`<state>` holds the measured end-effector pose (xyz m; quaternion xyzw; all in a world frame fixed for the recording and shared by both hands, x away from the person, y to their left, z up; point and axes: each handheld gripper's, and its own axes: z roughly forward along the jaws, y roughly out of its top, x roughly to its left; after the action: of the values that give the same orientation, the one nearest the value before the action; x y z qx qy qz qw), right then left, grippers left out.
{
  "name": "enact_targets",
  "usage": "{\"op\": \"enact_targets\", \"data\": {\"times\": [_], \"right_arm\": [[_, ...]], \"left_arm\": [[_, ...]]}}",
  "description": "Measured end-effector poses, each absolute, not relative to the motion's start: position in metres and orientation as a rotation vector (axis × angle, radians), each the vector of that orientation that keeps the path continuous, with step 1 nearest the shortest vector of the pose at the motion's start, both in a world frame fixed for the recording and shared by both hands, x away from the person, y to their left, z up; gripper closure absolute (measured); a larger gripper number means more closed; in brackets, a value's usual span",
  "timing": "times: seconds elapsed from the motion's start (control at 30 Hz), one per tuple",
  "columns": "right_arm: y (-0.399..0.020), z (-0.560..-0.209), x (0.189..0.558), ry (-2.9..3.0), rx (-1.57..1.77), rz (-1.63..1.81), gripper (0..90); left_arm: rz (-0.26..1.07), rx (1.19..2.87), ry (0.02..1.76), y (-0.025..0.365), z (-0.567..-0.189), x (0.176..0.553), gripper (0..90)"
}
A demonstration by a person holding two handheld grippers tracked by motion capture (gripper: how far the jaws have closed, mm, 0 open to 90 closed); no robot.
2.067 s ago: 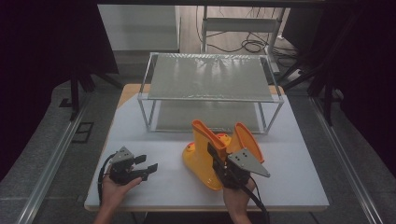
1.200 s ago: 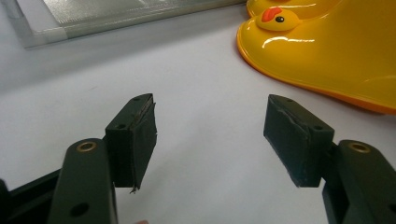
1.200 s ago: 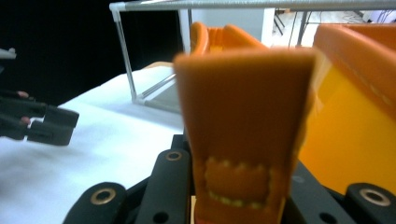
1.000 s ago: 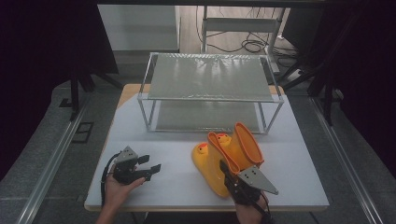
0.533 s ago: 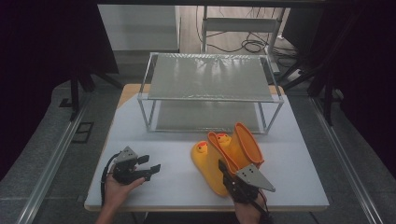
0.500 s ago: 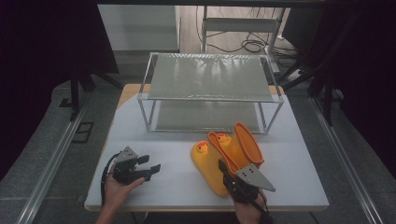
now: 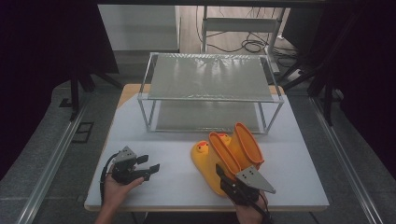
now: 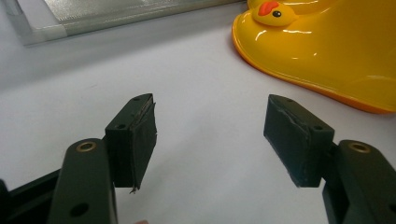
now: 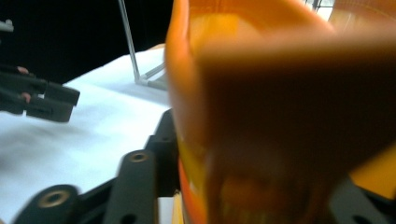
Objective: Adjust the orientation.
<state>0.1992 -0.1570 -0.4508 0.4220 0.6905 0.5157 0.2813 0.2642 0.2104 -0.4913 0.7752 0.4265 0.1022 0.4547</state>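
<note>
yellow duck potty seat (image 7: 219, 161) bears no readable writing; right claw (image 7: 223, 173) just loosened around it; left claw (image 7: 150, 168) spread.

The duck toy (image 7: 224, 161) is smooth, glossy yellow and orange plastic. My left gripper (image 8: 212, 135) has matt black plastic jaws; its pads (image 8: 144, 135) look rubbery, edges frayed. The table (image 7: 163, 154) is matt white. The rack (image 7: 210, 77) has a dull metal frame and textured, shiny shelves.
</note>
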Motion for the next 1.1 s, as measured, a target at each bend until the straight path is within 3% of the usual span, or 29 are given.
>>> {"op": "enact_targets", "data": {"times": [0.37,1.1], "right_arm": [[-0.166,-0.445,0.185,1.853,1.139,1.381,38.1],[-0.213,-0.414,0.155,1.826,1.14,1.539,33.0]], "left_arm": [[0.254,1.908,1.055,0.211,-0.49,0.263,34.1],[0.251,1.899,1.072,0.215,-0.493,0.263,34.1]]}}
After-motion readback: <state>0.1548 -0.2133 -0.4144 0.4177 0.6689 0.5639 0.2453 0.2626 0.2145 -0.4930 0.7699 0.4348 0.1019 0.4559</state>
